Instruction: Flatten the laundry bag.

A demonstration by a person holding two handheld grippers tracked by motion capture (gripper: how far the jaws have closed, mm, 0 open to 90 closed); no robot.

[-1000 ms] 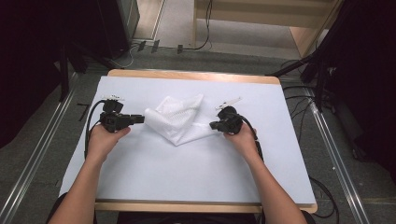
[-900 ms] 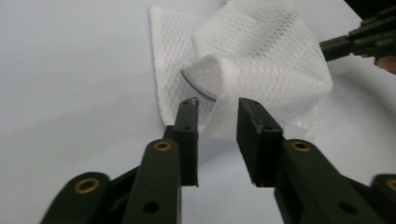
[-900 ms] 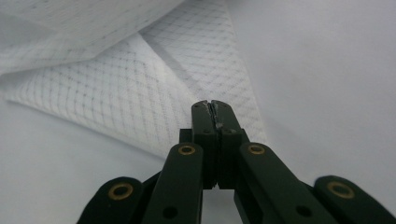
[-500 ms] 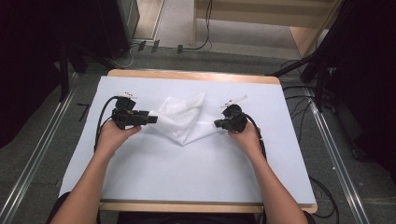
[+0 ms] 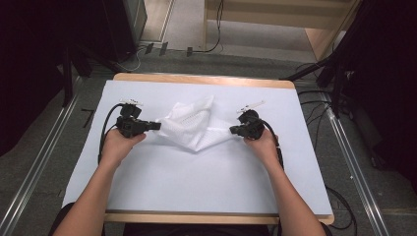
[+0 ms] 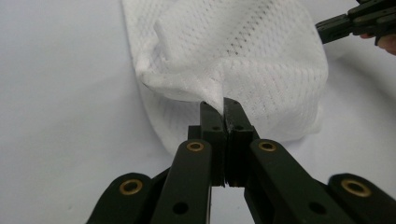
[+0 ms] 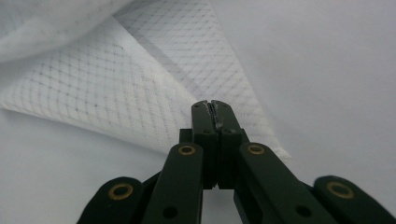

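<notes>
A crumpled white mesh cloth point(image 5: 194, 127) lies mid-table on the white sheet point(image 5: 206, 182). My left gripper point(image 5: 156, 125) is at the cloth's left edge. Its jaws have just been closing and now pinch a fold of the mesh cloth point(image 6: 243, 60) between their tips, as the left gripper point(image 6: 223, 105) view shows. My right gripper point(image 5: 233, 131) is shut on the cloth's right corner. In its own view the right gripper point(image 7: 213, 108) has a thin edge of the cloth point(image 7: 116, 88) caught between its tips. The right gripper point(image 6: 348, 23) also appears beyond the cloth in the left gripper view.
The white sheet covers a wooden table point(image 5: 206, 80) almost to its edges. Black cables point(image 5: 105, 130) trail from both grippers. Metal rails point(image 5: 44, 162) run along the floor on either side, with dark equipment point(image 5: 378, 73) at the far right.
The left gripper has shifted a little to the right onto the cloth's left edge, and the cloth now stretches slightly between the two grippers. The right hand has stayed put.
</notes>
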